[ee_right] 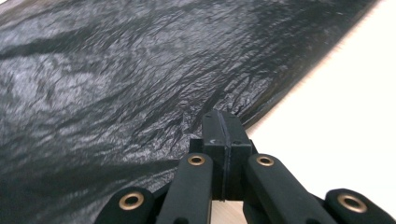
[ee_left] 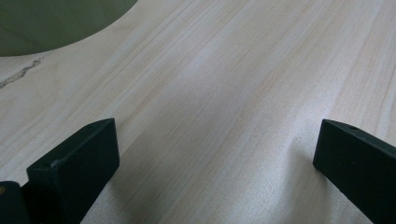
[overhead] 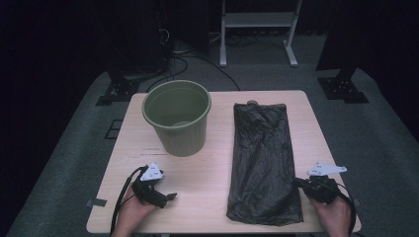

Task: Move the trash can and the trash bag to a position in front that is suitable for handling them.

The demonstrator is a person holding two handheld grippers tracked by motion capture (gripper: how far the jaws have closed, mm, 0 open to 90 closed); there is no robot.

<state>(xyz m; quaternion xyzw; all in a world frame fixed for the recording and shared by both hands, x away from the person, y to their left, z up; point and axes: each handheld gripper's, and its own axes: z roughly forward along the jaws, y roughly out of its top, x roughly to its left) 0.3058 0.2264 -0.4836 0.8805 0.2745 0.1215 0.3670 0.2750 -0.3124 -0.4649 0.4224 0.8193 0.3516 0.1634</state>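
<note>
Now R claw point(ee_right: 223, 122) level, pinched on black bag point(overhead: 263, 158) edge.

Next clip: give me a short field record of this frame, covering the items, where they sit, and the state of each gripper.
surface: wooden table
bin: green bucket, upright, far left part of the table, nothing visible inside
bag: black bin bag, flat, right of the bucket
left gripper: open, over bare wood, nothing between the jaws
right gripper: shut on the near right edge of the black bin bag
</note>
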